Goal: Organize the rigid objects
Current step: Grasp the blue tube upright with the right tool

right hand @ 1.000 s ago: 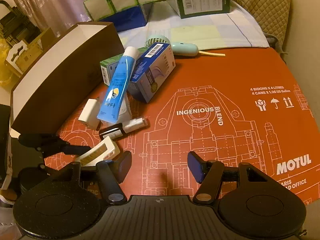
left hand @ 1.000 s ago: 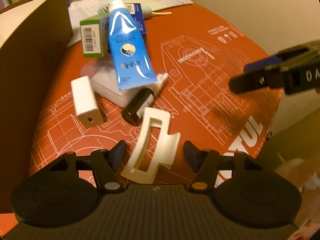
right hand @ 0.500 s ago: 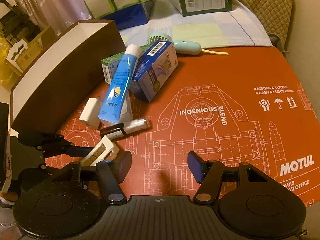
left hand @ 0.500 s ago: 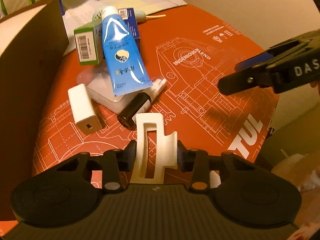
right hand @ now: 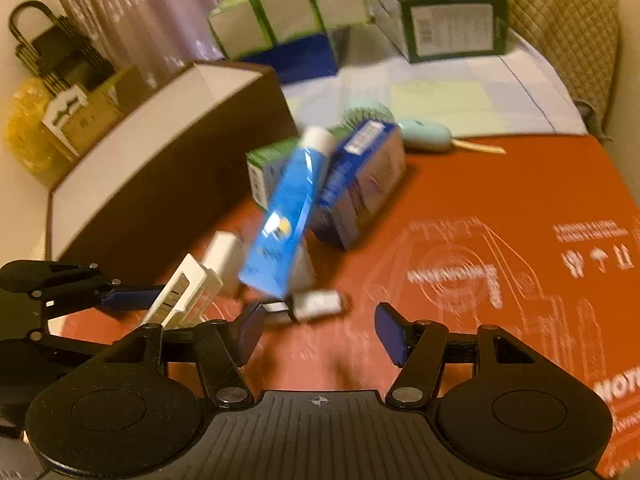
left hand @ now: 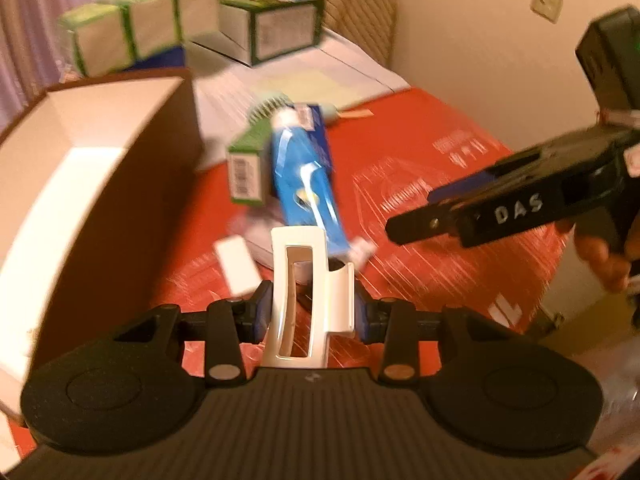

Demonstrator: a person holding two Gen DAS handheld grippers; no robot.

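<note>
My left gripper (left hand: 310, 312) is shut on a cream hair claw clip (left hand: 308, 280) and holds it above the red mat; the clip also shows in the right wrist view (right hand: 182, 296). My right gripper (right hand: 318, 330) is open and empty above the mat, and it shows at the right of the left wrist view (left hand: 500, 208). Ahead lie a blue tube (right hand: 286, 220), a green box (left hand: 246, 168), a blue box (right hand: 360, 188), a white adapter (left hand: 236, 266) and a small dark bottle (right hand: 308, 304). A brown box with a white inside (left hand: 80, 184) stands open at the left.
A mint handheld fan (right hand: 420, 134) lies behind the pile. Green and white cartons (right hand: 292, 16) and a dark green box (right hand: 444, 24) stand on a cloth at the back. The red mat (right hand: 500, 200) stretches to the right.
My left gripper closed on the hair clip and lifted it off the mat, tilting up toward the brown box. My right gripper rose a little and stayed open.
</note>
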